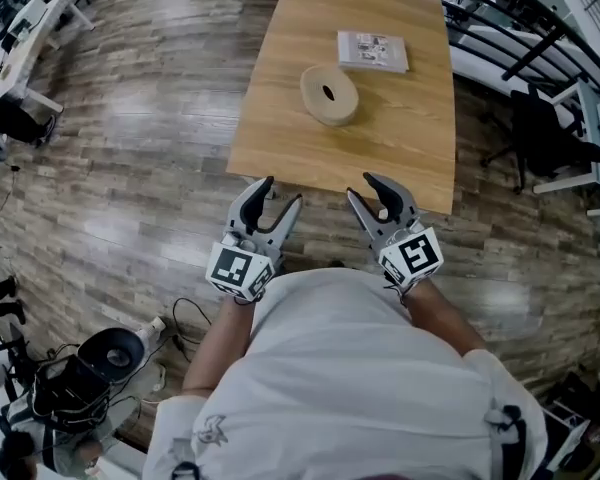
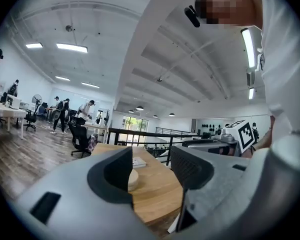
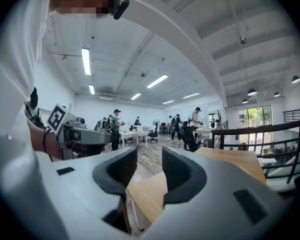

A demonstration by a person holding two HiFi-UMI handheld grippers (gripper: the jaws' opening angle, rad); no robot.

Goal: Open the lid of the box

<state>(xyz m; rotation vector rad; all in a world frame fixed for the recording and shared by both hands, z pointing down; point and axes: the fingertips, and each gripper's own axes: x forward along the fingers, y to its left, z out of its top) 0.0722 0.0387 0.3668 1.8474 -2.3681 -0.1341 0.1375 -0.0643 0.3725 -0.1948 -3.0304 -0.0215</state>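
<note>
White shirt [image 1: 350, 368] is seen nearest, and the task is judged not yet begun. Left gripper [image 1: 283, 193] is held level at the table [image 1: 400, 138] edge, jaws apart and empty. Round beige box [image 1: 329, 95], taken as the task's, is seen closed mid-table, well apart from both tools. Right gripper [image 1: 361, 186] is posed likewise, open on nothing.

A light wooden table [image 1: 400, 138] on a plank floor [image 1: 140, 168] carries two things set apart from each other: a low round beige container [image 1: 329, 94] with a dark hole in its top and, just beyond it, a flat whitish rectangular box [image 1: 373, 51].
</note>
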